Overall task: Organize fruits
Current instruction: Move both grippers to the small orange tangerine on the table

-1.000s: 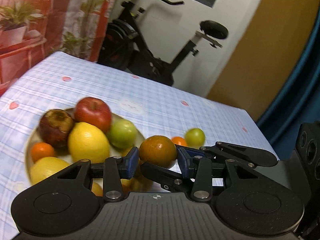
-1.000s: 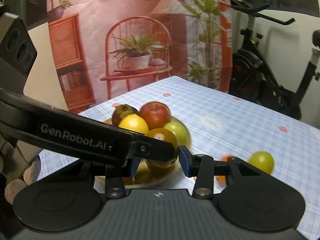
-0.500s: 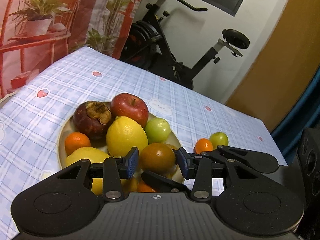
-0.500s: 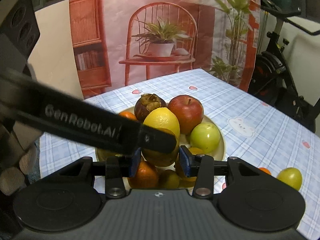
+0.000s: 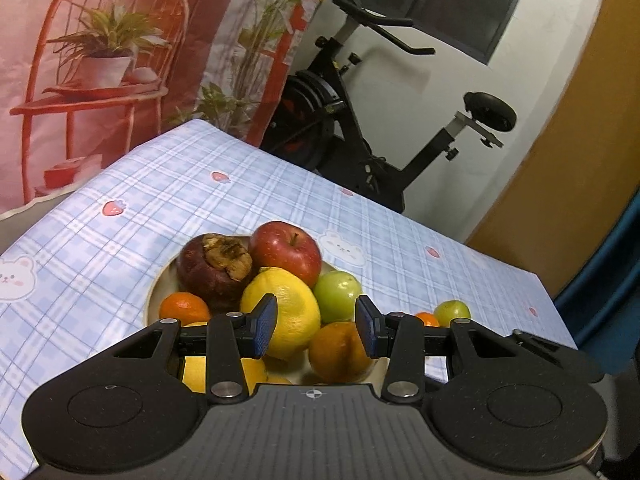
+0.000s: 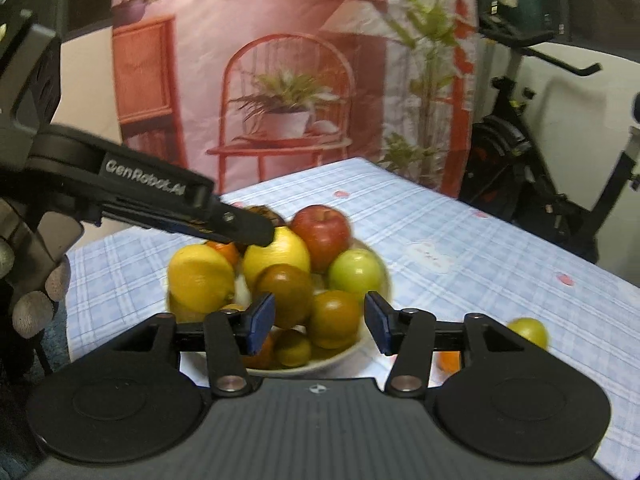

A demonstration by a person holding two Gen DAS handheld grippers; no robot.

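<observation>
Since the earlier frame, the dark orange fruit [image 5: 338, 350] had left the jaws of the left gripper [image 5: 316, 326] and lay on the plate [image 5: 158, 286], at the lower middle of the left wrist view, beside the big lemon [image 5: 286, 312]. The left jaws stood narrowly apart with nothing pressed between them; the fruit was only seen behind the gap. At the right of the frame a small green fruit [image 5: 452, 312] and a small orange one [image 5: 426, 318] lay on the bench [image 5: 120, 216], apart from the plate; I judge they remain to be collected.

In the right wrist view, the right gripper [image 6: 318, 322] had just been opening its jaws, and no fruit was between the pads; two dark orange fruits [image 6: 334, 318] sat on the pile behind them. The left gripper reached in from the upper left, its tip over the lemon, probably because both hands had carried fruit to the same plate. This view was blurred.
</observation>
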